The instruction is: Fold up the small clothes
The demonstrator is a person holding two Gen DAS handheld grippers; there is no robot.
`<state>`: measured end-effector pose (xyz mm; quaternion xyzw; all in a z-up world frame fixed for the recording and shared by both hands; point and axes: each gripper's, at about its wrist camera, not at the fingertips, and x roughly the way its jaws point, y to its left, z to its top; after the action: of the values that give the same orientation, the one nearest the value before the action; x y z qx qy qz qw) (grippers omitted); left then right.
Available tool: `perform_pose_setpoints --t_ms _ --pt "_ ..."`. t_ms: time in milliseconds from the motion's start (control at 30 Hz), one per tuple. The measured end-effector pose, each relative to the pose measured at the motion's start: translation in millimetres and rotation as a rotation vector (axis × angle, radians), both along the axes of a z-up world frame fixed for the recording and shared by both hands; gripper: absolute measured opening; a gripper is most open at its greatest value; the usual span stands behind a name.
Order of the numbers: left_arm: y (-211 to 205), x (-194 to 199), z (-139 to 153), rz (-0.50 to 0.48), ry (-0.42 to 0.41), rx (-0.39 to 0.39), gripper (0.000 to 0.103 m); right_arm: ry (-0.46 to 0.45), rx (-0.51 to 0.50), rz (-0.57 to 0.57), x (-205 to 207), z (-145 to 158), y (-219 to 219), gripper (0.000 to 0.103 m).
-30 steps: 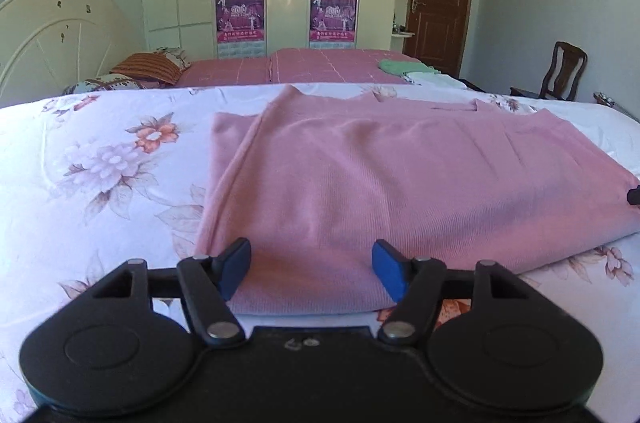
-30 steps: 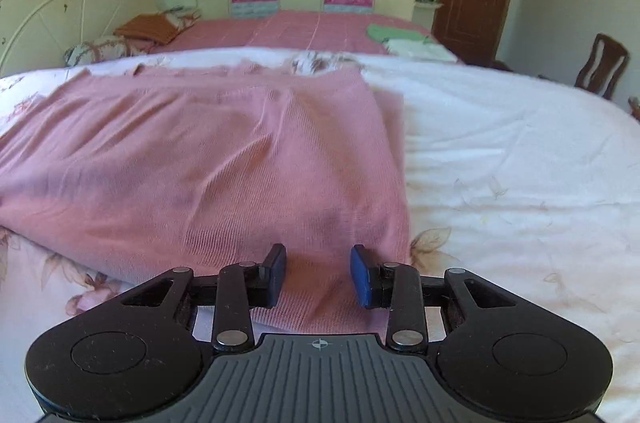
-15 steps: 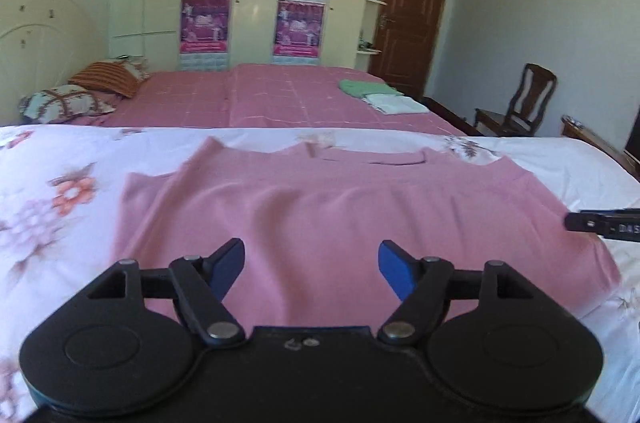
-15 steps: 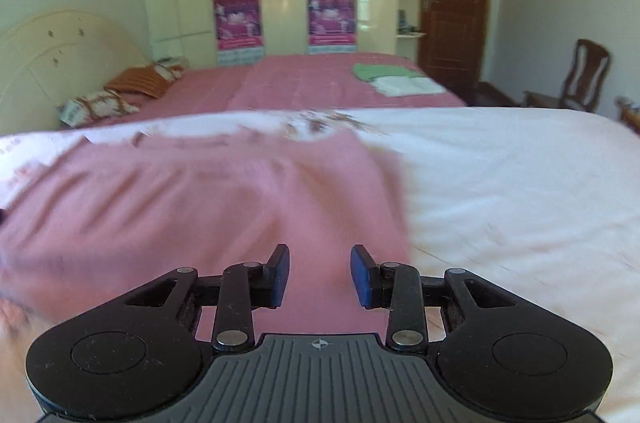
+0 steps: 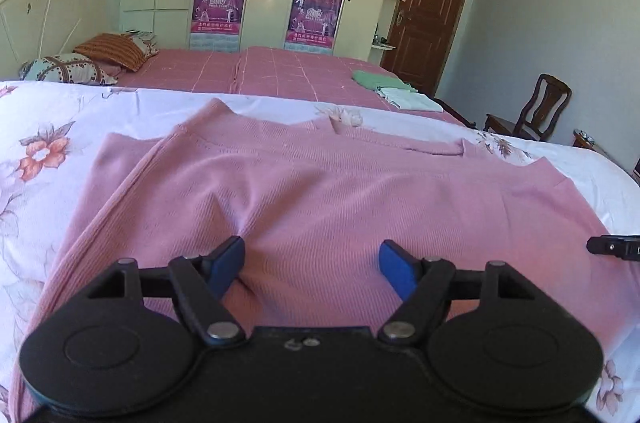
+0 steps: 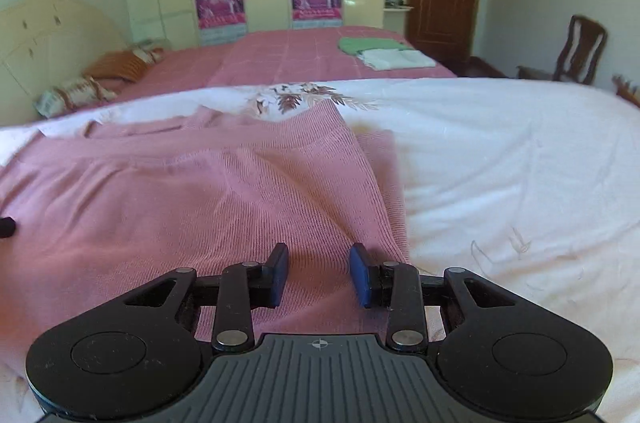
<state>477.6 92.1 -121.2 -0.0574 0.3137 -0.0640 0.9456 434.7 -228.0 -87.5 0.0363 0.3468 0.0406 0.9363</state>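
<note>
A pink knit sweater (image 5: pixel 320 191) lies spread flat on a bed with a white floral sheet (image 5: pixel 36 127), neckline at the far side. My left gripper (image 5: pixel 312 261) hovers low over the sweater's near middle and is open wide; its left fingertip (image 5: pixel 230 259) sits at a small wrinkle in the knit. My right gripper (image 6: pixel 320 265) stands open over the sweater (image 6: pixel 180 191) close to its right side edge, with fabric below the fingers and none pinched. Each view shows a tip of the other gripper at its edge.
Beyond the sheet stands a second bed with a pink cover (image 5: pixel 280 71), pillows (image 5: pixel 108 51) at its head and folded green and white clothes (image 5: pixel 394 89). A wardrobe with posters, a brown door (image 5: pixel 428 3) and a wooden chair (image 5: pixel 536 111) line the far walls.
Both grippers have moved forward from the sweater's near hem to over its body. The left jaws stand slightly wider. The right jaws keep the same gap.
</note>
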Motion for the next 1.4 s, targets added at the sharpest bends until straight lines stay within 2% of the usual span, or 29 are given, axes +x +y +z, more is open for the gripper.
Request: perform_pose_setpoints --t_ms 100,200,267,333,500,600,733,933,1000,1067,1133,1200,1300,1400 --pt "-16.0 3.8 5.5 -0.012 0.012 0.085 0.076 -0.001 -0.064 0.018 -0.8 4.7 11.8 0.034" --pt "-17.5 3.4 3.8 0.008 0.009 0.091 0.077 -0.049 -0.031 -0.03 -12.9 14.9 6.8 0.034" --pt "-22.2 1.9 4.0 0.01 0.008 0.121 0.078 0.035 -0.055 -0.029 -8.8 1.5 6.7 0.034" --pt "-23.4 2.6 6.0 0.017 0.019 0.126 0.078 0.023 -0.107 -0.006 -10.0 3.9 14.0 0.034" --pt "-26.7 -3.1 18.8 0.03 0.047 0.179 0.078 -0.017 -0.051 -0.028 -20.0 26.0 8.3 0.034" --pt "-22.9 -21.8 29.9 0.037 0.002 0.175 0.078 -0.024 -0.057 -0.006 -32.4 32.2 10.4 0.034" --pt "-17.2 -46.1 43.9 0.063 -0.018 0.175 0.078 -0.026 -0.019 -0.002 -50.2 39.4 7.8 0.034" --pt "2.7 -96.9 51.1 0.102 -0.012 0.142 0.078 -0.022 0.001 0.019 -74.2 45.8 7.1 0.034" --pt "17.0 -120.0 48.1 0.14 0.006 0.1 0.078 -0.023 0.013 0.02 -79.7 47.6 5.1 0.034" --pt "35.6 -141.0 40.4 0.193 0.028 0.016 0.078 -0.027 0.024 0.02 -85.3 49.5 1.6 0.034" --pt "55.0 -152.6 29.5 0.251 0.066 -0.114 0.075 -0.022 0.047 0.026 -90.9 49.6 -3.2 0.034" --pt "77.5 -154.3 14.2 0.299 0.097 -0.323 0.074 -0.029 0.06 0.043 -95.6 50.2 -3.3 0.034" --pt "93.9 -148.2 4.6 0.367 0.044 -0.475 0.074 -0.027 0.057 0.077 -97.6 50.0 6.2 0.034" --pt "104.2 -127.3 -1.6 0.41 0.005 -0.571 0.073 -0.028 0.067 0.111 -95.0 50.7 20.7 0.034"
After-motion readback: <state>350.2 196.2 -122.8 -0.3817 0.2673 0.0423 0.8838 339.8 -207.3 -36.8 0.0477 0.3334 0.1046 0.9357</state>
